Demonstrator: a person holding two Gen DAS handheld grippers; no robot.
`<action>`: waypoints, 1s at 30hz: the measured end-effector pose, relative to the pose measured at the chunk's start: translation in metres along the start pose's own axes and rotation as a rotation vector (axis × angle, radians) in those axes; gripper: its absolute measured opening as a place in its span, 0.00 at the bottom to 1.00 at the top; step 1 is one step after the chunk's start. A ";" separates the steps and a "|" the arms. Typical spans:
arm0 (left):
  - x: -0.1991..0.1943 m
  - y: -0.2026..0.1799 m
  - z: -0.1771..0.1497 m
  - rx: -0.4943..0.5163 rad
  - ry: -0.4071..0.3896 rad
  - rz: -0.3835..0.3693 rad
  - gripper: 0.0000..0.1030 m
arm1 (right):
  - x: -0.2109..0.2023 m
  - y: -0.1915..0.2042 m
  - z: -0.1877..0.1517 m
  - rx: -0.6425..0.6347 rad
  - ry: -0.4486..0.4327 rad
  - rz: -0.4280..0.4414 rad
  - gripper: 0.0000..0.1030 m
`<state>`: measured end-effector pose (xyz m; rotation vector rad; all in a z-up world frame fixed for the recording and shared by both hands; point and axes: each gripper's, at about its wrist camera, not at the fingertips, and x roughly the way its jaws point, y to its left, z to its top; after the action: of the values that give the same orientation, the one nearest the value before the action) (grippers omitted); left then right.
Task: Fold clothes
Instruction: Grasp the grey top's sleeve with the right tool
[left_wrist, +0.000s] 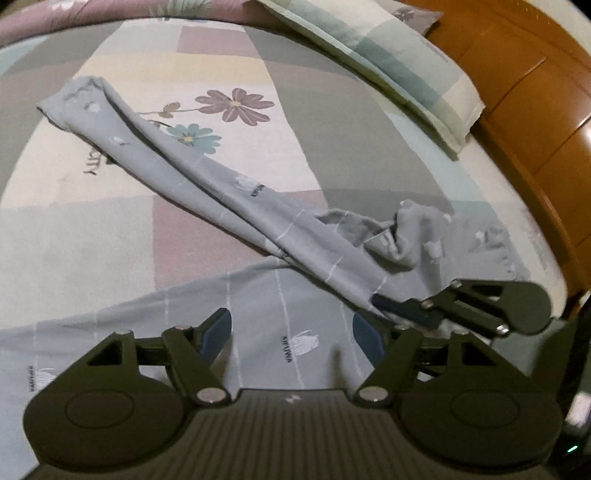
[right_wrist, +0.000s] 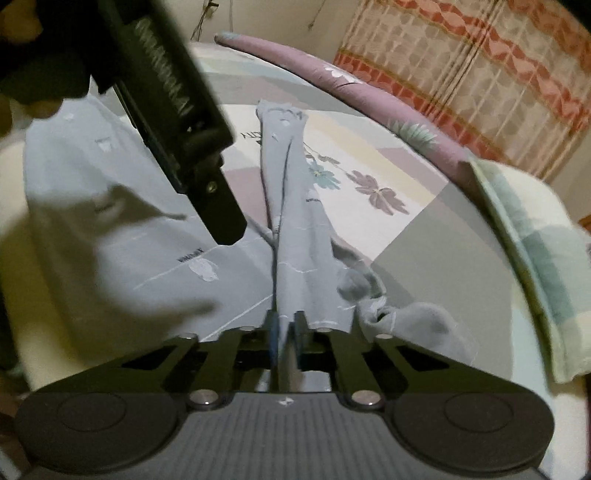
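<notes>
The grey garment (left_wrist: 229, 206), a thin printed piece with white line stripes and small white motifs, lies on the bed (left_wrist: 110, 229), partly spread and partly bunched. One long part of it runs as a narrow, creased band diagonally across the sheet from the far end towards the near edge, and a wider, flatter part is spread nearer the cameras. A crumpled lump of the same fabric sits just beside the band's near end.

The right claw (right_wrist: 286, 332) is closed tight on the near end of that band; the cloth rises from between its two pads and stretches away over the bed. In the left wrist view the right claw (left_wrist: 402, 310) comes in from the right side, its tip pinching the cloth edge.

The left claw (left_wrist: 291, 328) stands wide apart over the flat part of the garment, with nothing between its blue pads (left_wrist: 218, 328). From the right wrist view the left claw (right_wrist: 225, 221) comes down from the upper left, its tip near the fabric.

The bed sheet has pastel blocks and a flower print (left_wrist: 234, 105). A checked pillow (left_wrist: 391, 62) lies near the wooden headboard (left_wrist: 524, 92), and a patterned curtain (right_wrist: 480, 74) hangs behind the bed
</notes>
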<state>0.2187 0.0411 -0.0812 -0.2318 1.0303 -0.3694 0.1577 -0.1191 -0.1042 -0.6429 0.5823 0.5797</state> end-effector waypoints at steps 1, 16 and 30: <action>0.000 0.001 0.000 -0.012 -0.006 -0.027 0.71 | -0.002 -0.001 0.000 0.008 -0.009 -0.003 0.03; 0.027 0.025 0.010 -0.286 -0.102 -0.274 0.75 | -0.044 -0.027 0.002 0.290 -0.074 0.252 0.02; 0.051 0.059 0.000 -0.415 -0.185 -0.299 0.72 | -0.026 0.000 -0.014 0.296 0.013 0.327 0.03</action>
<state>0.2530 0.0740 -0.1426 -0.7855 0.8821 -0.3924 0.1352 -0.1365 -0.0966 -0.2726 0.7755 0.7770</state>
